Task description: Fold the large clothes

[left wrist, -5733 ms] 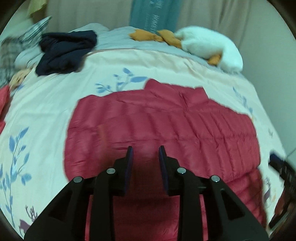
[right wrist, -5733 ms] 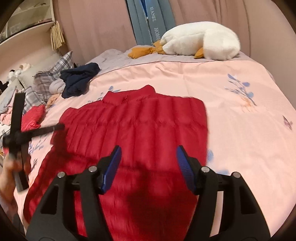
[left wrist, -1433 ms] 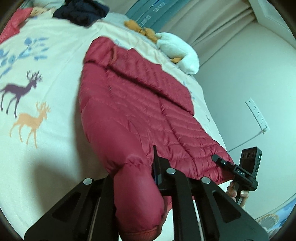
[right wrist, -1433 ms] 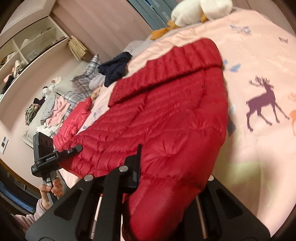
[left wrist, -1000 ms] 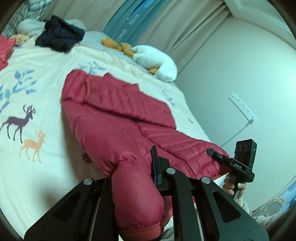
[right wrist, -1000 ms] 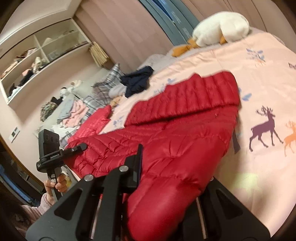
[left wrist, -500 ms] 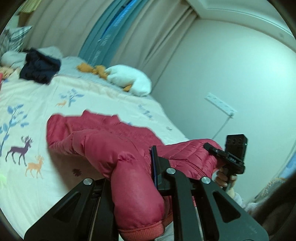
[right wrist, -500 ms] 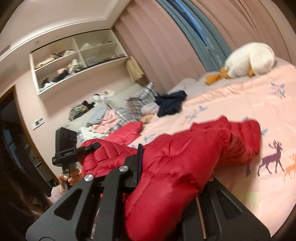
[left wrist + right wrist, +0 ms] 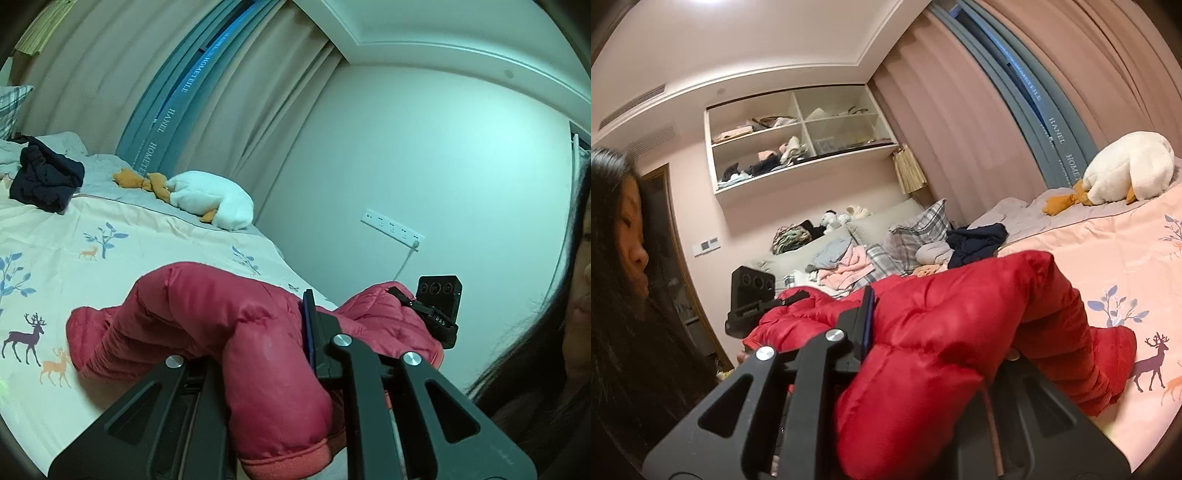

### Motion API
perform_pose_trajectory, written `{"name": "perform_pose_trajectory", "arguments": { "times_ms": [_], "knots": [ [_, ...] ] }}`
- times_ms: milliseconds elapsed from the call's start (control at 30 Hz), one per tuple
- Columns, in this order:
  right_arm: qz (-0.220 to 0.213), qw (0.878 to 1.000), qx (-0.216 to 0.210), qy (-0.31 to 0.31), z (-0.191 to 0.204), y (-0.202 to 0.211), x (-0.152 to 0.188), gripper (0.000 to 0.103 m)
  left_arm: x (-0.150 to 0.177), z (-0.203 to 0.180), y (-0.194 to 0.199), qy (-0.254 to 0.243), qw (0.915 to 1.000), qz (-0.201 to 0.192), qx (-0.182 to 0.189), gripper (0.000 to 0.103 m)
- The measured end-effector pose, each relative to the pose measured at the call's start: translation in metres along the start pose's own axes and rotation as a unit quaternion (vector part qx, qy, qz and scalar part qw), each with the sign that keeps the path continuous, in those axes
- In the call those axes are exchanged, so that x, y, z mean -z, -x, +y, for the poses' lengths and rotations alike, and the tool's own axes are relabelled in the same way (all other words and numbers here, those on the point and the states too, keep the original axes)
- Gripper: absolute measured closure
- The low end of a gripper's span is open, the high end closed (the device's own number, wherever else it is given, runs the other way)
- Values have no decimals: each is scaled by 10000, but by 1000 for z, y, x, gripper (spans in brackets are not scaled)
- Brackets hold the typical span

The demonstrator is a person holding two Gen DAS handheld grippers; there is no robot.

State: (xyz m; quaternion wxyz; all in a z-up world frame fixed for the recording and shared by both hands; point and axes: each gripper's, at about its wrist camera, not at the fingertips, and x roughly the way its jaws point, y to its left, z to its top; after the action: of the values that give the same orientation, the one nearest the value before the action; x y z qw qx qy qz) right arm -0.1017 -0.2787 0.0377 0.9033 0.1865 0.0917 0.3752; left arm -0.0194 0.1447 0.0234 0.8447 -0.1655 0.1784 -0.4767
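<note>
between both tongs, seemingly, red jacket [image 9: 258, 332]

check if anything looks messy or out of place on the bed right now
The red down jacket is bunched and half lifted off the bed, clamped in the left gripper and right gripper. A dark garment lies crumpled near the pillows, unfolded. Nothing looks damaged or spilled.

Left wrist view: low over near bed [image 9: 155, 236] edge, facing far across bed toward curtains and right wall; red jacket [image 9: 229, 317] fills foreground, very near lens. Right wrist view: same near edge, facing far-left toward shelf [image 9: 798, 147]. Both share jacket, plush goose [image 9: 214, 201], dark clothes pile [image 9: 977, 240], blue curtain strip.
</note>
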Motion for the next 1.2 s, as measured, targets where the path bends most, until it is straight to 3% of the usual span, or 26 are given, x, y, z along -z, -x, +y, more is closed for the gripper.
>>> {"name": "perform_pose_trajectory", "arguments": {
  "times_ms": [300, 500, 800, 1033, 1200],
  "knots": [
    [278, 9942, 801, -659, -58, -41, -6, 88, -4, 45, -30, 551, 9966, 192, -587, 91],
    [429, 9855, 1370, -901, -96, -65, 0, 88, -2, 86, -49, 1000, 9886, 301, -1087, 91],
    [927, 9690, 2073, -977, -137, -101, 27, 88, 11, 122, -93, 900, 9754, 769, -1858, 90],
    [1254, 9575, 2384, -1032, -165, -120, 47, 88, 21, 157, -114, 1227, 9670, 1021, -1985, 90],
    [1353, 9518, 2511, -1127, -182, -135, 44, 87, 18, 183, -131, 1541, 9596, 1140, -2058, 90]
  ]
}}
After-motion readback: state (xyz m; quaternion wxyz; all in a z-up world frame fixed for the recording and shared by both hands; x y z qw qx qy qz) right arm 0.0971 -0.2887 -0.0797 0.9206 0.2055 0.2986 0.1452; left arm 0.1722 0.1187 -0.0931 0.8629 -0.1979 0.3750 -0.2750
